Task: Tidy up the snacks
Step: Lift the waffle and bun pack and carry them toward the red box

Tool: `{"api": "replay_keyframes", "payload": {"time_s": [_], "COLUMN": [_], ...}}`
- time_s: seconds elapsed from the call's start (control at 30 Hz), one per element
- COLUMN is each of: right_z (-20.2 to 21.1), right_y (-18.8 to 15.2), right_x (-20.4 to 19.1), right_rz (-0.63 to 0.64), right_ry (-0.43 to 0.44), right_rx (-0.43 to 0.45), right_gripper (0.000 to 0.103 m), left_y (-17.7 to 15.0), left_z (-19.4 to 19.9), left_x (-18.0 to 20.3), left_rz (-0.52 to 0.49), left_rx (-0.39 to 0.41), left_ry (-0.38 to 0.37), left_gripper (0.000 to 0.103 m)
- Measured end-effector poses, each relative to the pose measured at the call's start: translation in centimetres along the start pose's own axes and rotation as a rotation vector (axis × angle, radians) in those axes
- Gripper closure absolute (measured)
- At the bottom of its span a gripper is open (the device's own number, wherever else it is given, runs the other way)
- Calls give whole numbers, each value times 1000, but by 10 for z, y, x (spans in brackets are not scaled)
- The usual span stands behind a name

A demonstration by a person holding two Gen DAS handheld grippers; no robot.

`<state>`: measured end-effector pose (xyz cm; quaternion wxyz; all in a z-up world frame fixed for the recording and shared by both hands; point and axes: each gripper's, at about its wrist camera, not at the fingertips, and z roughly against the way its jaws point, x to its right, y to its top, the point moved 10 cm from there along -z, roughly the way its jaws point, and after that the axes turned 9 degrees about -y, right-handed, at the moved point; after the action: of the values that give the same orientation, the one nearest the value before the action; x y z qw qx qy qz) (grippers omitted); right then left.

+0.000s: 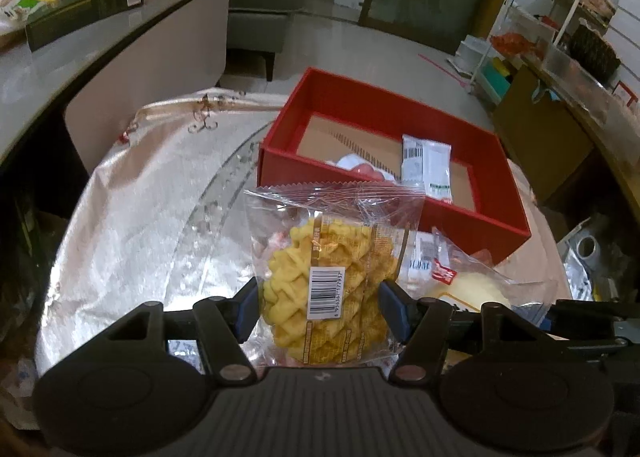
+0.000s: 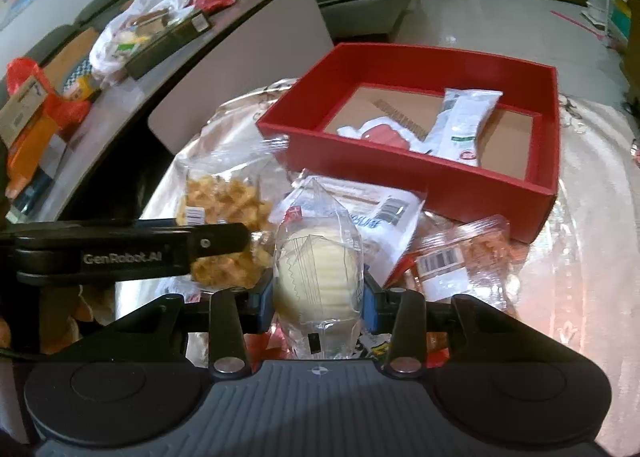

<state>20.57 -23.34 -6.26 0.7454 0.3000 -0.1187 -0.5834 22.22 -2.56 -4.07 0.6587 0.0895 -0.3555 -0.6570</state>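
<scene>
Step in hand, by judgement: carry both packets forward, clear the near wall of the red box [image 1: 400, 113] on the surface, then lower them flat. Left gripper [image 1: 320, 307] jaws clenched on the waffle-biscuit packet [image 1: 326, 289]. Right gripper [image 2: 319, 295] jaws grasp the pale cake packet [image 2: 318, 269].

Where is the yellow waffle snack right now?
The waffle packet is gripped in the left gripper, above the silver cloth, just before the red box.
</scene>
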Motion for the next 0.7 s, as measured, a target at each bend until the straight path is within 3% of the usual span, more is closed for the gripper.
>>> {"api": "replay_keyframes", "payload": {"time_s": [0.43, 0.7], "right_z": [13, 7], "right_y": [25, 27], "right_x": [23, 23], "right_rz": [-74, -66], "right_ry": [-7, -4], "right_rx": [76, 61], "right_gripper": [53, 53], "left_y": [26, 27], "left_z": [0, -8], "left_x": [11, 17], "left_rz": [-51, -60], "left_rx": [60, 45], "left_ry": [18, 9], "left_gripper": [48, 48]}}
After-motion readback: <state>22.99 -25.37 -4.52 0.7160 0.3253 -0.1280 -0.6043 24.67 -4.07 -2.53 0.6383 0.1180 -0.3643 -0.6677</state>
